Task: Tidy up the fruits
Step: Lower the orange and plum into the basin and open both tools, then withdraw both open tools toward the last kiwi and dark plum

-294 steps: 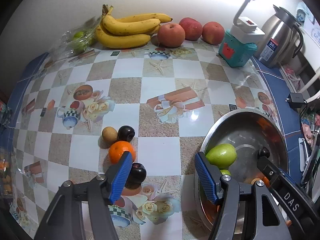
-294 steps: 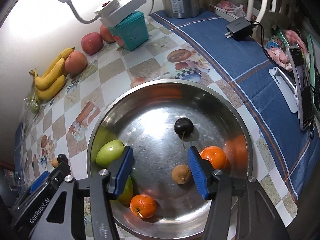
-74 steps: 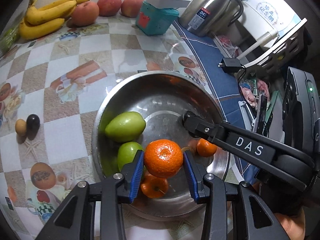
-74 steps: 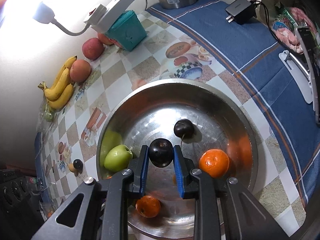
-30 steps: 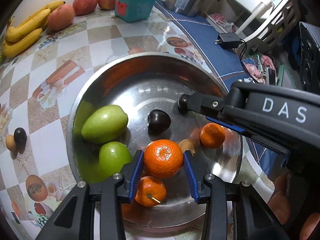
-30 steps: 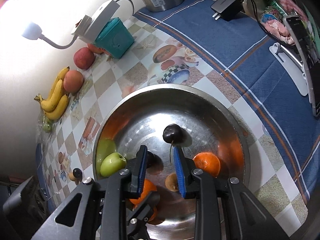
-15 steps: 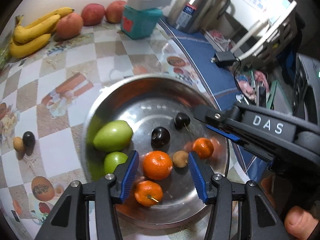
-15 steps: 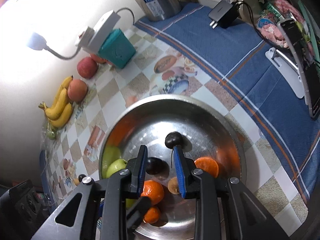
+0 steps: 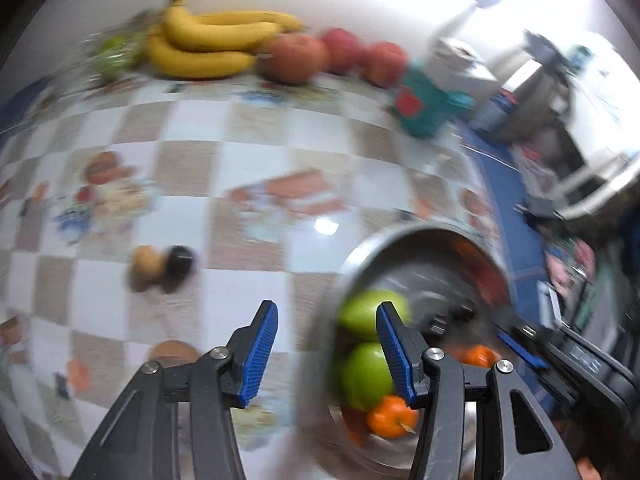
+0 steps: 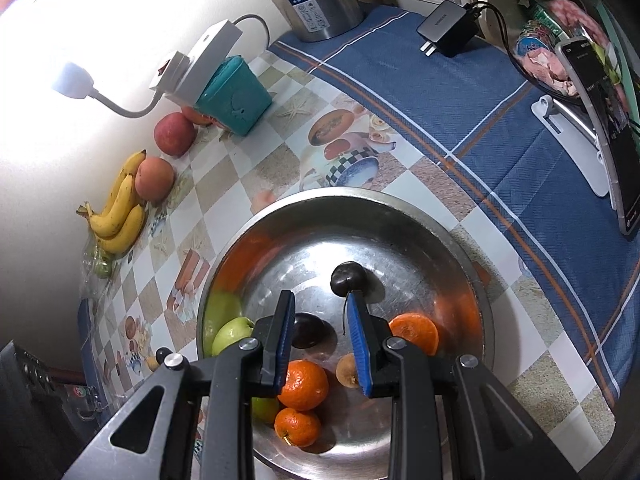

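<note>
Kitchen corner, checkered tabletop [image 10: 224, 196] w/ a blue cloth on one side, lamp glare on the wall. Biggest thing on it: the steel bowl [image 10: 460, 256], already holding green apples, three oranges, two dark plums and a small brown fruit. Bananas [image 9: 212, 46] and peaches lie along the wall, well apart from the bowl.

Right gripper [image 10: 320, 338] hangs over the bowl, jaws part open, nothing between them; the dark plum seen in the gap lies below on the bowl floor.

Left gripper [image 9: 326, 354] is wide open and empty too; its view is blurred, pointing at the tabletop just left of the bowl.

Still outside the bowl: small brown fruit [image 9: 145, 269] and dark plum [image 9: 181, 263], touching side by side. They lie ahead and to the left of the left gripper, bowl on its right. Left is clearly nearer, so prob. it takes that pair next. Both are roundish, so no long axis to line up with.
</note>
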Tool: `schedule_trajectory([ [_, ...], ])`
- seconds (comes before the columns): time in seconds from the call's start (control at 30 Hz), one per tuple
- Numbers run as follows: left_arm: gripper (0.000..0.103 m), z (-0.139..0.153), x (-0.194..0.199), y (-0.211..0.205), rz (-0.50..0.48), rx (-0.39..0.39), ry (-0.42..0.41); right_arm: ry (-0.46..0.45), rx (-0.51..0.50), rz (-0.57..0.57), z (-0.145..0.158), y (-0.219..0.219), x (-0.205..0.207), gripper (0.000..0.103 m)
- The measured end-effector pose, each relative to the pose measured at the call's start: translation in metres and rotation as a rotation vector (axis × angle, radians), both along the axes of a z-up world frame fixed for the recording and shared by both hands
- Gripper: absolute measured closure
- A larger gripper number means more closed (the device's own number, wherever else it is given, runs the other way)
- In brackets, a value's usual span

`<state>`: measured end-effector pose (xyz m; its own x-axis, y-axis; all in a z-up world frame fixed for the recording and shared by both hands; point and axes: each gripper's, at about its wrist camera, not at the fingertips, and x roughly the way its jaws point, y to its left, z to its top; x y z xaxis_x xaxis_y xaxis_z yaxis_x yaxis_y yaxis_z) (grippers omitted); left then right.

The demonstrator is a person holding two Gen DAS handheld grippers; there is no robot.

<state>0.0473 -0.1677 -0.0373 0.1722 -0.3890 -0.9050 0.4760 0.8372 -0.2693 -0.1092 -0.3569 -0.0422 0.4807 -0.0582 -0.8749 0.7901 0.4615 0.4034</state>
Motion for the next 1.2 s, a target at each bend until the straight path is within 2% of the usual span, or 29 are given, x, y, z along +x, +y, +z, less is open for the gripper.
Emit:
schedule_trajectory([
  [0.13, 0.039, -0.004, 0.009, 0.015, 0.079, 0.042, -0.008, 0.041, -0.022, 0.038, -0.003, 0.004, 0.008, 0.073],
  [0.17, 0.038, -0.005, 0.011, 0.016, 0.088, 0.048, -0.007, 0.052, -0.032, 0.049, -0.003, 0.006, 0.010, 0.063],
  [0.23, 0.033, -0.007, 0.013, 0.018, 0.104, 0.069, -0.010, 0.074, -0.067, 0.080, -0.002, 0.011, 0.016, 0.053],
  [0.3, 0.026, -0.010, 0.015, 0.020, 0.121, 0.075, -0.003, 0.091, -0.098, 0.113, -0.001, 0.016, 0.021, 0.053],
  [0.33, 0.025, -0.011, 0.016, 0.021, 0.131, 0.076, 0.005, 0.097, -0.111, 0.127, -0.001, 0.019, 0.024, 0.050],
  [0.4, 0.015, -0.014, 0.020, 0.026, 0.171, 0.093, 0.006, 0.105, -0.134, 0.157, 0.000, 0.025, 0.029, 0.044],
  [0.43, 0.013, -0.012, 0.018, 0.029, 0.183, 0.100, 0.001, 0.110, -0.145, 0.167, 0.000, 0.027, 0.030, 0.038],
  [0.5, 0.007, -0.011, 0.020, 0.034, 0.214, 0.110, -0.009, 0.120, -0.164, 0.188, -0.001, 0.031, 0.033, 0.035],
  [0.6, 0.004, -0.010, 0.023, 0.040, 0.240, 0.100, -0.013, 0.127, -0.178, 0.213, -0.003, 0.035, 0.037, 0.035],
  [0.73, 0.002, -0.008, 0.025, 0.043, 0.253, 0.107, -0.029, 0.126, -0.201, 0.239, -0.004, 0.041, 0.042, 0.015],
  [0.97, 0.000, -0.005, 0.028, 0.048, 0.273, 0.112, -0.051, 0.120, -0.225, 0.262, -0.005, 0.049, 0.048, 0.011],
  [1.0, 0.000, -0.005, 0.029, 0.049, 0.274, 0.114, -0.058, 0.120, -0.229, 0.266, -0.005, 0.050, 0.049, 0.009],
  [1.03, 0.000, -0.005, 0.030, 0.050, 0.273, 0.118, -0.066, 0.117, -0.230, 0.267, -0.005, 0.050, 0.050, 0.001],
  [1.07, 0.000, -0.004, 0.030, 0.050, 0.273, 0.119, -0.069, 0.111, -0.233, 0.271, -0.005, 0.052, 0.051, 0.000],
  [1.2, 0.000, 0.001, 0.038, 0.061, 0.297, 0.108, -0.080, 0.075, -0.255, 0.306, 0.002, 0.060, 0.056, 0.000],
])
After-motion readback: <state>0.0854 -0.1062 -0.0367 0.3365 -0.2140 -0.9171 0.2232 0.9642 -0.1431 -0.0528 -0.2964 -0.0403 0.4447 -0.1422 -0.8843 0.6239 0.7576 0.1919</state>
